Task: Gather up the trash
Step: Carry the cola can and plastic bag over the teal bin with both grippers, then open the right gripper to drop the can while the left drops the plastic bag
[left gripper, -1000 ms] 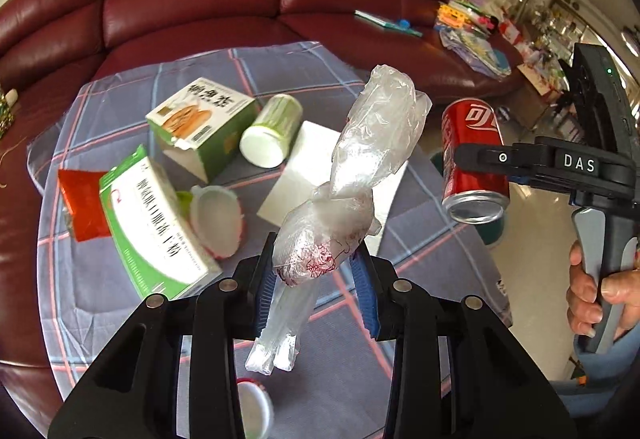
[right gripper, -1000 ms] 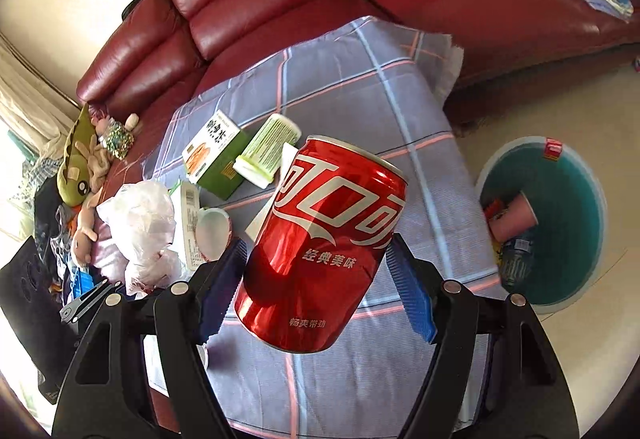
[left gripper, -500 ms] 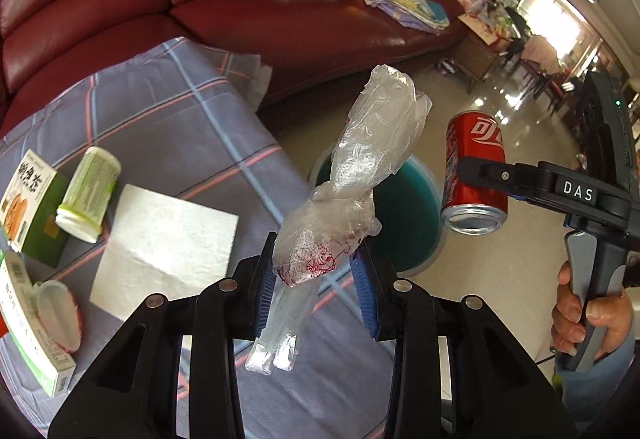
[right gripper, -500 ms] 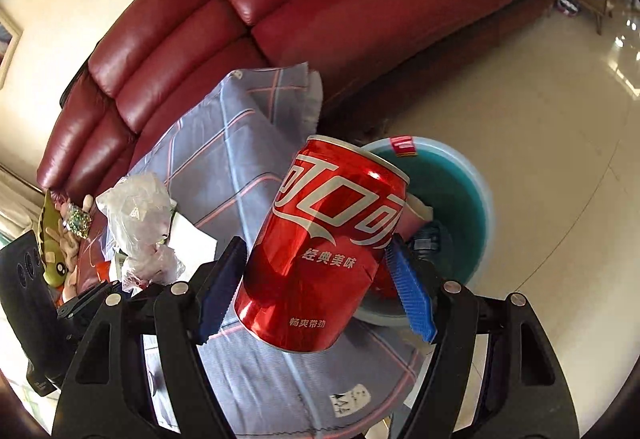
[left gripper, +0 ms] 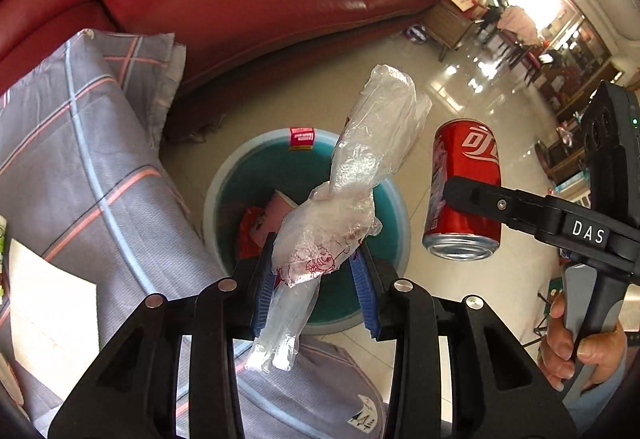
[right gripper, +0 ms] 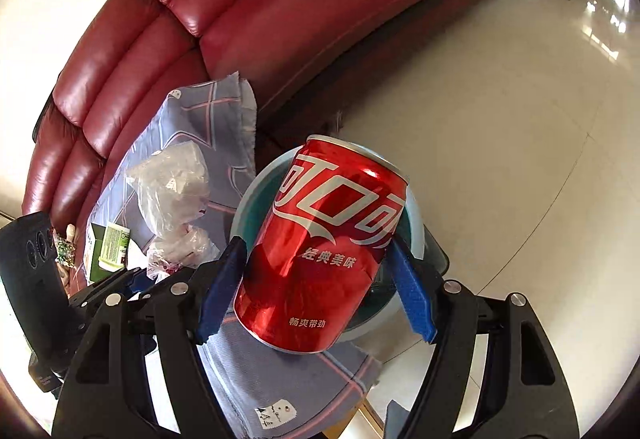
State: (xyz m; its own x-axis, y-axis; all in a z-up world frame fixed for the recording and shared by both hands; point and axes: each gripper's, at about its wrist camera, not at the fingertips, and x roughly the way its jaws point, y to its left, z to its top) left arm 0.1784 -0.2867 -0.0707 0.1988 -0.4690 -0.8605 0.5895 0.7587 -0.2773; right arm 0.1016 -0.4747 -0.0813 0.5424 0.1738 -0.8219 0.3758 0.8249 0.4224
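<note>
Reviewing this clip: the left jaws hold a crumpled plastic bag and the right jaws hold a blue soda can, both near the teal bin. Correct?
Not quite. The soda can is red, not blue, as the right wrist view shows. The rest holds: the left jaws pinch the plastic bag, both near the teal bin.

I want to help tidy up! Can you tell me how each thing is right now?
Crumpled clear plastic bag: clamped in the left hand-held gripper, above the bin.
Red metal soda can: gripped in the right hand-held gripper, tilted.
Round teal plastic trash bin: open, some trash inside.
Grey plaid tablecloth: draped over the table.
</note>
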